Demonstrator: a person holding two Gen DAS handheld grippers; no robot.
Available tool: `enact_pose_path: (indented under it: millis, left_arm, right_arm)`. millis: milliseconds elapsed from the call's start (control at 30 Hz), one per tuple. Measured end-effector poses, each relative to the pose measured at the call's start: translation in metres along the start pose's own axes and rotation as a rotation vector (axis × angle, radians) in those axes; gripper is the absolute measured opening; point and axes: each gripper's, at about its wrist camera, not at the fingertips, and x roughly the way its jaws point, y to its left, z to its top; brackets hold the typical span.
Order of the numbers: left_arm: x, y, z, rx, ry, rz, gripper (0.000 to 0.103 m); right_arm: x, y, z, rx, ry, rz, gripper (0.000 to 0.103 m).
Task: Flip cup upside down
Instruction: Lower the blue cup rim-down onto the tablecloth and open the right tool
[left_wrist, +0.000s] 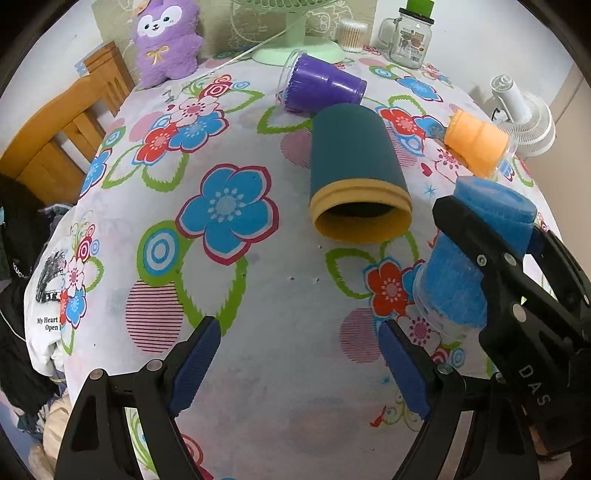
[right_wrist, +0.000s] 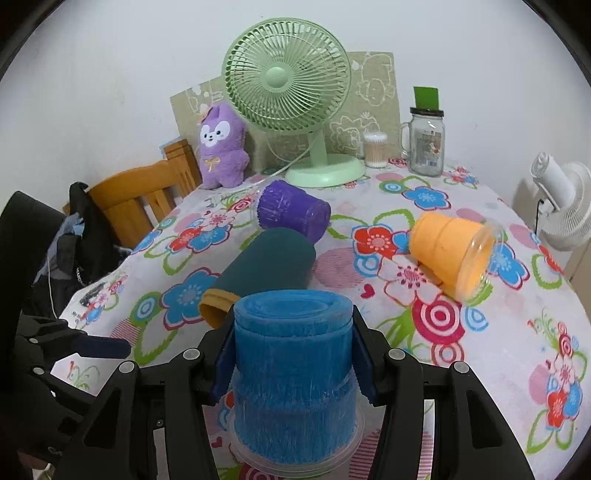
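Blue cup (right_wrist: 291, 373) in right gripper (right_wrist: 291, 365), teal cup (right_wrist: 269, 262) behind, purple cup (right_wrist: 291, 212) beyond

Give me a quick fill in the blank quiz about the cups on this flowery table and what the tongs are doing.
1. The right tongs are shut on the ____ cup.
2. The left tongs are ____ and hold nothing.
3. The teal cup lies on its side with a ____ rim.
4. The purple cup lies nearest the green ____.

Missing words: blue; open; yellow; fan
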Motion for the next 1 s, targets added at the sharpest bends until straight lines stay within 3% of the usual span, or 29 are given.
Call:
enact_pose_path:
  millis: [133,200,333,567,867,1000]
  left_arm:
    - [0.0,0.0,-0.006,0.004,0.017,-0.006,0.089]
    - [-0.001,-0.001,-0.01,0.01,0.031,-0.007,0.089]
    - [-0.021,0.0,-0.017,-0.005,0.038,-0.028,0.089]
    - [-0.084,-0.004,-0.016,-0.055,-0.038,-0.044,0.094]
    - [-0.143,-0.019,-0.012,-0.162,-0.098,-0.076,0.099]
    - [-0.16,-0.025,-0.012,-0.195,-0.119,-0.096,0.099]
  right_arm:
    - [-0.003,0.002,-0.004,0.014,0.02,-0.01,0.064]
    - [-0.003,0.001,-0.005,0.04,0.069,-0.036,0.087]
    - [-0.021,0.002,0.003,0.082,0.127,-0.058,0.095]
    - [-0.073,0.005,0.037,0.06,0.255,-0.09,0.095]
    - [-0.135,-0.012,0.079,0.026,0.281,-0.174,0.095]
    - [-0.155,-0.017,0.089,0.037,0.288,-0.168,0.095]
